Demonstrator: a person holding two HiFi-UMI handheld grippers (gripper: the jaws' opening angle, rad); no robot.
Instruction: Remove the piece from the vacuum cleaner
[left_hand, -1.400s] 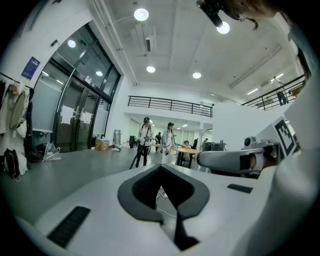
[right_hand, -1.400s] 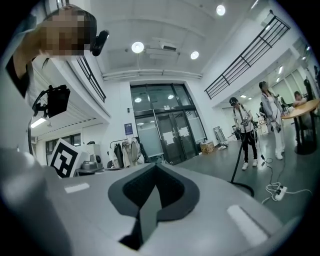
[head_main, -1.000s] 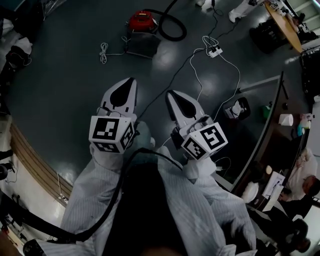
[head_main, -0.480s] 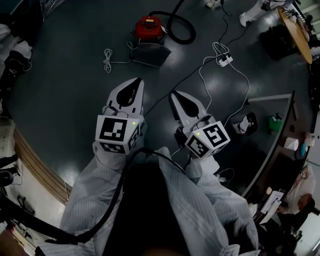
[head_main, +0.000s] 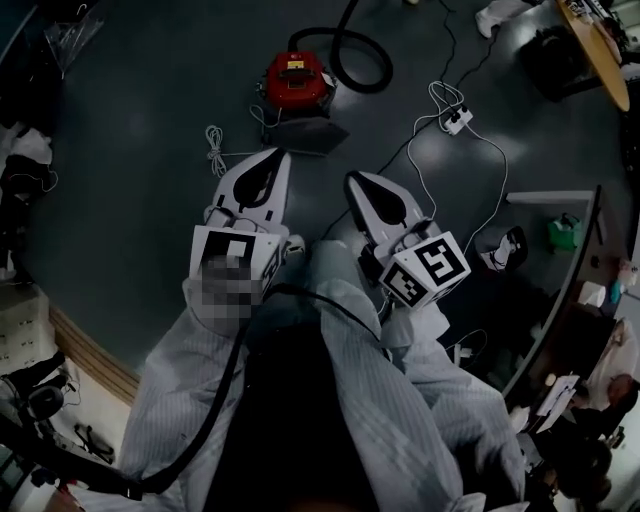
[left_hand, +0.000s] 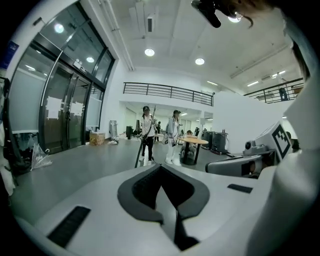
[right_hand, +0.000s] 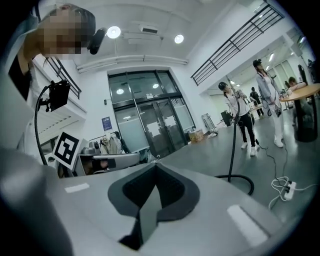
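**Both grippers shut and empty, vacuum up ahead**

Head view. Looks steeply down on a dark shiny floor (head_main: 130, 150). Small red vacuum cleaner (head_main: 295, 80) up ahead on that floor, with a thick black hose (head_main: 337, 50) looping off its right side. Flat dark grey piece (head_main: 305, 133) just beside the red body on the near side, long side running left to right. Maybe the part to take off, hard to be sure. White left gripper (head_main: 270, 156) and white right gripper (head_main: 354, 181) held up side by side, both pointing toward the vacuum and well apart from it. Left one looks nearer to the grey piece, almost in line with it. Right one a bit off to the side. Thin white cord (head_main: 214, 138) on the floor left of the grey piece.

Left gripper view. Left gripper (left_hand: 161, 166) clenched tight, nothing between the jaws. Tall glass doors (left_hand: 65, 115) and a big bright room beyond. No vacuum here.

Right gripper view. Right gripper (right_hand: 156, 166) clenched too, and empty. Black hose (right_hand: 233, 150) standing up from the floor on the right. Red body not in sight.

Probably a reach forward and down first, with the left side leading.
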